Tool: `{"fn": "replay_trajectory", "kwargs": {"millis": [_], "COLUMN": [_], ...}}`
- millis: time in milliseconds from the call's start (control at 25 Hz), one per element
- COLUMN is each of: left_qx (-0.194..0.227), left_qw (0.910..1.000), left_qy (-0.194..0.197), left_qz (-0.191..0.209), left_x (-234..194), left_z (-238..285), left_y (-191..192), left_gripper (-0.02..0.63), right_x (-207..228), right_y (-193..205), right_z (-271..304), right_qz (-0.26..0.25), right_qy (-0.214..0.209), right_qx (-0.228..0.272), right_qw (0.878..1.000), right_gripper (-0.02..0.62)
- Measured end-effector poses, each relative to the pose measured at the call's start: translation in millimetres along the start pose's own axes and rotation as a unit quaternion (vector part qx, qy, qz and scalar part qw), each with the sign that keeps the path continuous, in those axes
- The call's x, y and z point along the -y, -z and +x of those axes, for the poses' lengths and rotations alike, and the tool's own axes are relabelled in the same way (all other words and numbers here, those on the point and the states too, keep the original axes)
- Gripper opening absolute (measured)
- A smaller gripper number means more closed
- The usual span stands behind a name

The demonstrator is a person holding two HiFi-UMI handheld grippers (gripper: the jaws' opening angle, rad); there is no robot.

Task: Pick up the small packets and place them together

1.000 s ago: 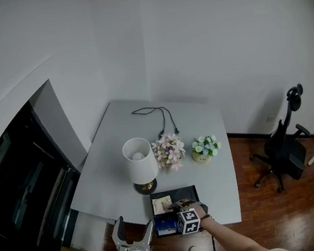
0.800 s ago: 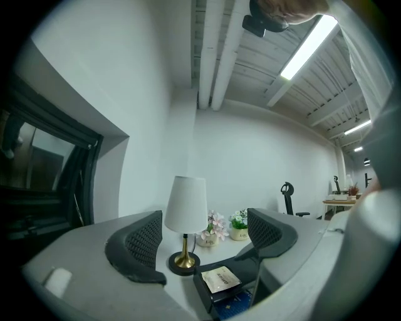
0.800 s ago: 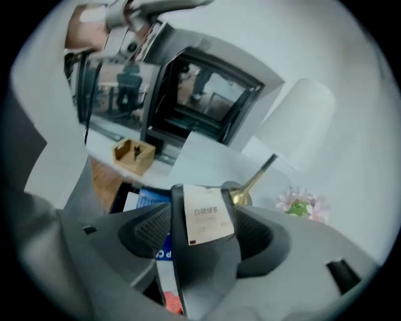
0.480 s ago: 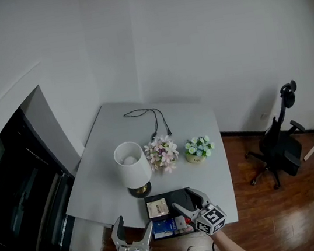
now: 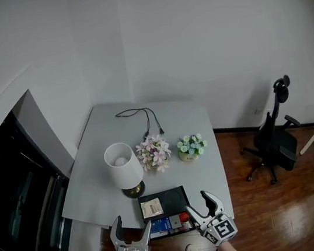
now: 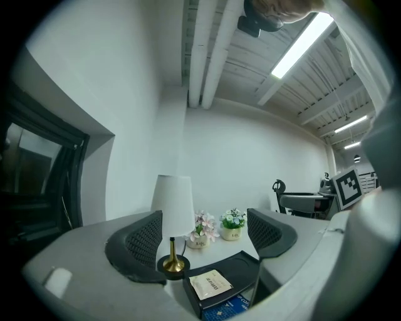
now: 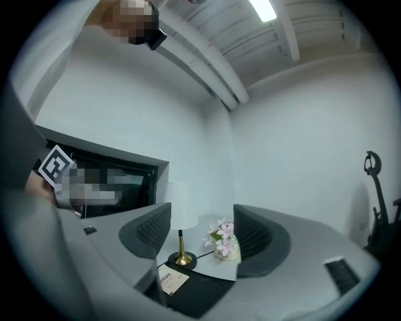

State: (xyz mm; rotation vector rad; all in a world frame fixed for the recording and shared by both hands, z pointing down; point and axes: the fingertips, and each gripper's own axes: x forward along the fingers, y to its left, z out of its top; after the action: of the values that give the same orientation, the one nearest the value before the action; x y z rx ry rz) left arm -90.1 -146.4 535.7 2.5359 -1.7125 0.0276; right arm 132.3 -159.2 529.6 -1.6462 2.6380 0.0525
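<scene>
Right gripper [image 5: 197, 202] just lifted off the black tray [image 5: 174, 197], fingers opened wide with nothing between, tan packet [image 5: 151, 208] left on tray by blue packets [image 5: 164, 226]; left gripper [image 5: 133, 226] fingers apart, empty, so this placement looks done.

No legible text (packet [image 6: 211, 285] lettering perhaps)

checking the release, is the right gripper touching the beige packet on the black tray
Apart. Head view: the right gripper, jaws just opened and empty, sits clear of the beige packet, bare black tray between them.
</scene>
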Motion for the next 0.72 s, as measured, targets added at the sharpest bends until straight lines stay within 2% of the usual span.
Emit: {"fn": "replay_trajectory", "kwargs": {"millis": [280, 480, 600, 720], "left_qx": [-0.015, -0.002, -0.004, -0.007], "left_qw": [0.9998, 0.9997, 0.9995, 0.9993], "left_qy": [-0.001, -0.018, -0.026, -0.031], "left_qz": [-0.012, -0.018, -0.019, -0.018], "left_x": [0.0, -6.2, -10.3, -12.3], "left_z": [-3.8, -12.4, -16.7, -21.8], "left_y": [6.0, 5.6, 6.5, 7.3], "left_gripper": [0.397, 0.397, 0.397, 0.397], "right_x": [-16.6, -49.6, -77.7, -104.4], "right_y": [8.2, 40.8, 90.0, 150.3], "right_z": [-2.4, 1.5, 2.7, -2.0], "right_qz": [-0.008, -0.033, -0.04, -0.082], "right_qy": [-0.044, -0.114, -0.18, -0.252], "right_qx": [-0.021, -0.089, -0.168, -0.265], "right_qw": [0.999, 0.989, 0.968, 0.927], "right_gripper": [0.282, 0.282, 0.282, 0.281]}}
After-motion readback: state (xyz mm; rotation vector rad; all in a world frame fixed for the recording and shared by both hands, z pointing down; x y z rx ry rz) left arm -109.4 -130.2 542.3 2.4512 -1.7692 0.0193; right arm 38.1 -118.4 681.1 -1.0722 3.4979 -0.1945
